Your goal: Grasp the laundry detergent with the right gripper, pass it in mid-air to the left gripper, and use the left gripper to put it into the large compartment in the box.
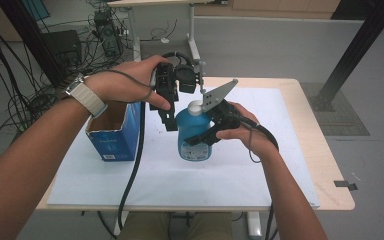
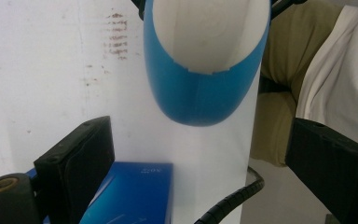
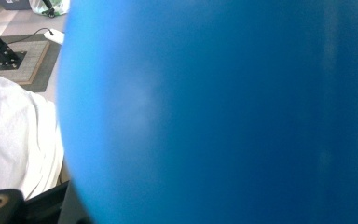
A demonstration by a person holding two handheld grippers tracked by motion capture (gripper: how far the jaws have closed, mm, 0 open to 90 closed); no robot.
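White sheet point(image 1: 240, 175) covers the table; blue bottle point(image 1: 194, 137), white cap, label unreadable, mid-sheet pinched by right gripper point(image 1: 206, 134); left gripper point(image 1: 169, 116) spread above it; open blue box point(image 1: 114, 131) left, contents hidden.

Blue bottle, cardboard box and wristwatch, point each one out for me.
Blue bottle point(image 1: 194, 137), high view, on its front label.
Cardboard box point(image 1: 114, 142), high view, on its blue front side.
Wristwatch point(image 1: 85, 96), high view, on the pale strap at the left wrist.
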